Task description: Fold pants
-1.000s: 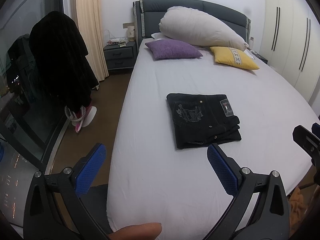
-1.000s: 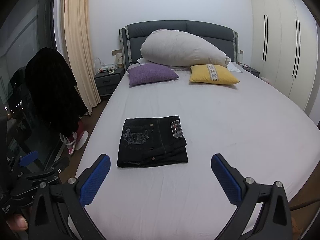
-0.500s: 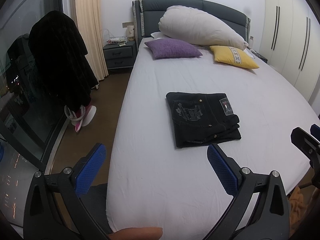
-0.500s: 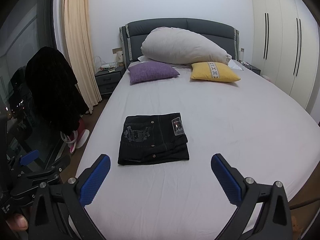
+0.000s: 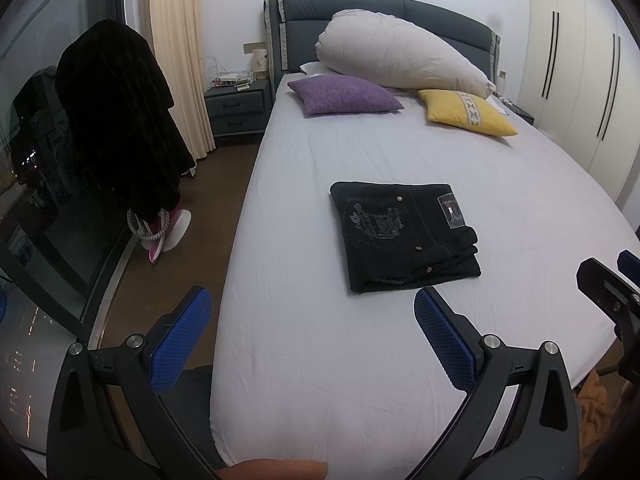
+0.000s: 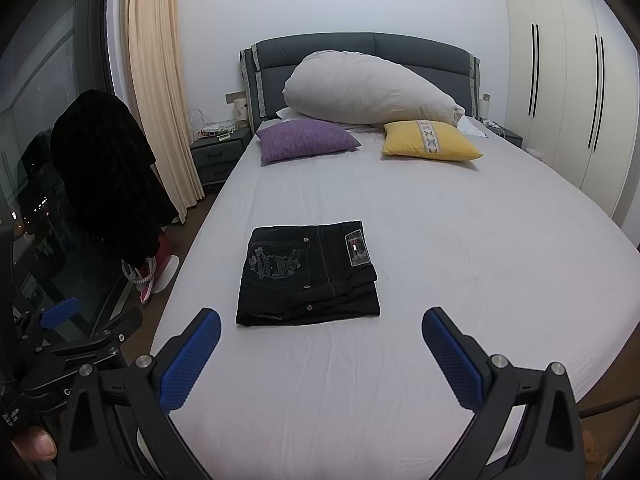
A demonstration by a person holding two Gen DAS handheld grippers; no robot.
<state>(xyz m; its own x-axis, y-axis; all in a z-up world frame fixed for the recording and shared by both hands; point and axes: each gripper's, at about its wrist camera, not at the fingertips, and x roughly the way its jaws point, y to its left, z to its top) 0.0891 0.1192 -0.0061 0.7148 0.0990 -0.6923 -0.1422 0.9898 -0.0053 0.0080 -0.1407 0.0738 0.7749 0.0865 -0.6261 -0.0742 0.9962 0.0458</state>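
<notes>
lying on the bed point(image 6: 460, 240), the pants point(image 6: 306, 274) are already a compact folded rectangle, stacked in several layers with the waistband patch and embroidered back pocket facing up; judging by that, the folding looks done, and at most a little squaring of the loose layer ends on the right side remains; the bundle sits toward the foot half of the mattress, left of centre in the right wrist view, well apart from the purple pillow point(image 6: 306, 140) and yellow pillow point(image 6: 430, 140) near the headboard; its long axis runs across the bed, side to side, only slightly longer than its depth; the neat folded edge faces the left side of the bed, the uneven stacked ends face the right, and the layered open edge faces the cameras; the left gripper point(image 5: 312, 332) hovers near the foot of the bed, jaws spread wide and empty, touching nothing; the right gripper point(image 6: 320, 346) hangs likewise, jaws released and wide, holding nothing; neither is in contact with the cloth.
</notes>
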